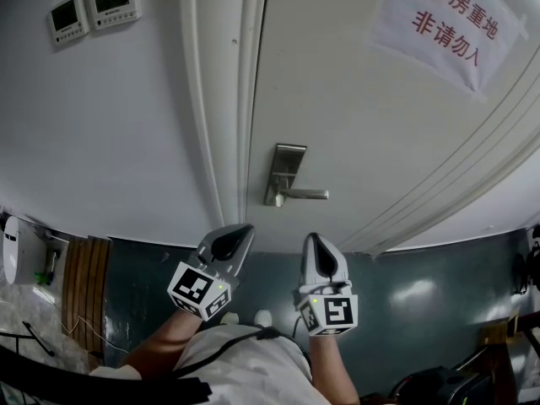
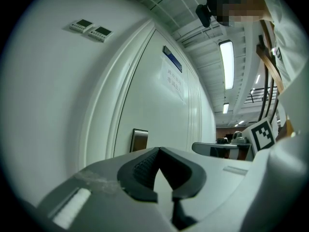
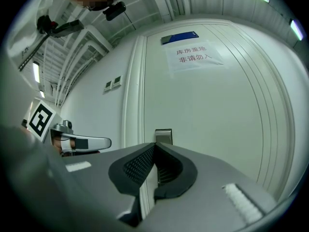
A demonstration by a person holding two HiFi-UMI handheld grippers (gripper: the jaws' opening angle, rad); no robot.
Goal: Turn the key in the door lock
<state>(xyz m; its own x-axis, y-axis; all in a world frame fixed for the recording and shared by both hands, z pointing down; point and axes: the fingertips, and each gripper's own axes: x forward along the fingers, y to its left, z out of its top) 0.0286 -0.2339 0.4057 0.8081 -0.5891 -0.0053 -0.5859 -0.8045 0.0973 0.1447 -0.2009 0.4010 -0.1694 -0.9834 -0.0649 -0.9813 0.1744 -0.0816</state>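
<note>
Door: We face a closed pale door (image 1: 363,125) set in a white moulded frame (image 1: 221,99).
Lock: The door lock (image 1: 285,171) is a brushed-metal plate at the door's left edge. Its lever handle (image 1: 305,194) points right. The lock sits above both tools and apart from them. We cannot tell whether a key is in it.
Sign: A paper sign (image 1: 447,24) with red Chinese characters is fixed high on the door. A blue plate (image 3: 179,37) sits above it.
Wall: A plain white wall (image 1: 110,142) lies left of the frame. It carries two small control panels (image 1: 91,7) side by side, high up.
Floor: The floor (image 1: 422,302) is dark green and glossy, with pale reflections of light.
Left edge: A wooden slatted piece (image 1: 84,285) stands by the wall, with a white device (image 1: 15,250) beside it.
Ceiling: The ceiling is white and ribbed, with long strip lights (image 2: 226,64).
Left tool: The left tool (image 1: 245,229) points at the door, below the lock and slightly left. Its jaws are pressed together with nothing between them.
Right tool: The right tool (image 1: 314,240) is just beside the left one, below the handle. Its jaws are also fully together and empty.
</note>
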